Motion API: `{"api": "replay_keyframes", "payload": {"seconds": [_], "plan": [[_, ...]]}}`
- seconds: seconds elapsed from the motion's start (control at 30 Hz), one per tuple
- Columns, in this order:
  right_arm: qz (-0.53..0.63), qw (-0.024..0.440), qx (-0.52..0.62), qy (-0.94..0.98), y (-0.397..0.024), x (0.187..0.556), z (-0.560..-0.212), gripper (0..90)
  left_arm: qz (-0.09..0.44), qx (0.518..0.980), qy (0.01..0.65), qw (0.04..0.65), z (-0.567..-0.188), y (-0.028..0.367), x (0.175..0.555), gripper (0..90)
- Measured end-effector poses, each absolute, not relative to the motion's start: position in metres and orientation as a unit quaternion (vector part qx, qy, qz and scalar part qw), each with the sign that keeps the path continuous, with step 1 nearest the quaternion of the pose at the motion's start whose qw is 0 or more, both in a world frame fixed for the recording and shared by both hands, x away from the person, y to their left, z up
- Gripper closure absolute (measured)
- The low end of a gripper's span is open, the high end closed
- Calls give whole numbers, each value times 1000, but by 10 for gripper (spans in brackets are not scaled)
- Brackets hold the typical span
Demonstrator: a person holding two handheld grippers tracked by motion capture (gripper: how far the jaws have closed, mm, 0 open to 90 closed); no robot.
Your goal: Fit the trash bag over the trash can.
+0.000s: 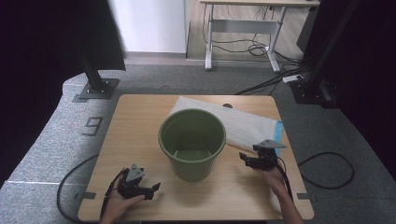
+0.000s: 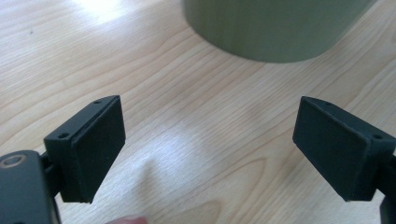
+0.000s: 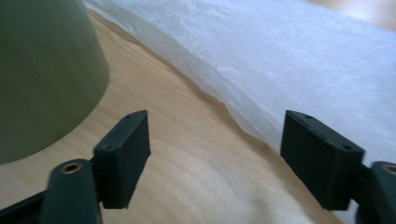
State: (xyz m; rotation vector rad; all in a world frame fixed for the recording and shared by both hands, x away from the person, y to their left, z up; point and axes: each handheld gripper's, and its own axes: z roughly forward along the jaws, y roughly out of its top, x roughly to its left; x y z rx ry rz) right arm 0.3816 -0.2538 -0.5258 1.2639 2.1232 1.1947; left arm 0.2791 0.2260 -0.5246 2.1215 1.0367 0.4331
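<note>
A green plastic bucket (image 1: 192, 142) stands upright and empty in the middle of the wooden table (image 1: 140, 121). Behind it and to its right lies a flat white plastic bag (image 1: 243, 123) with a blue strip at its right end. My left gripper (image 1: 156, 189) rests low near the front left of the table, open, its jaws pointing right toward the bucket's base (image 2: 275, 28). To the right of the bucket my right gripper (image 1: 243, 158) is open and holds nothing. It sits just in front of the bag's near edge (image 3: 261, 70), with the bucket's wall (image 3: 42, 79) to its left.
The table stands on grey carpet. Black cables (image 1: 327, 170) loop on the floor at both sides. Black frame posts (image 1: 95, 79) rise at the back left and back right. A white desk frame (image 1: 243, 32) stands farther back.
</note>
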Motion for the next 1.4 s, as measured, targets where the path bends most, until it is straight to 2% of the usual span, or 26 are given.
{"api": "replay_keyframes", "payload": {"seconds": [0.23,0.37,0.47,0.53,0.57,0.63,0.67,0.7,0.73,0.83,0.87,0.9,1.0,1.4], "plan": [[413,174,445,775,-239,411,-540,302,187,794,443,372,-520,237,279,127],[406,173,443,780,-234,416,-544,311,186,794,446,369,-521,238,277,127],[396,188,435,787,-229,418,-549,361,180,798,447,362,-522,237,276,127],[385,198,425,795,-226,419,-552,440,176,795,451,365,-520,236,275,128],[385,198,425,795,-226,419,-552,440,176,795,451,365,-520,236,275,129],[377,195,423,801,-225,421,-552,519,176,794,454,364,-520,236,275,134],[377,195,423,801,-225,421,-552,519,176,794,455,363,-521,236,275,134],[377,190,424,801,-228,422,-551,572,176,794,456,361,-521,236,275,139],[377,190,424,801,-228,422,-551,572,175,796,456,357,-522,236,275,139],[381,182,434,796,-233,424,-551,707,175,797,458,352,-524,236,276,140],[382,181,438,794,-236,425,-551,786,178,797,458,352,-524,235,276,142],[382,181,438,794,-236,425,-551,786,182,796,458,351,-524,235,276,142],[377,187,436,795,-238,424,-550,878,197,795,449,357,-520,234,273,145],[374,200,430,797,-243,419,-547,888,214,782,451,374,-515,240,270,149]]}}
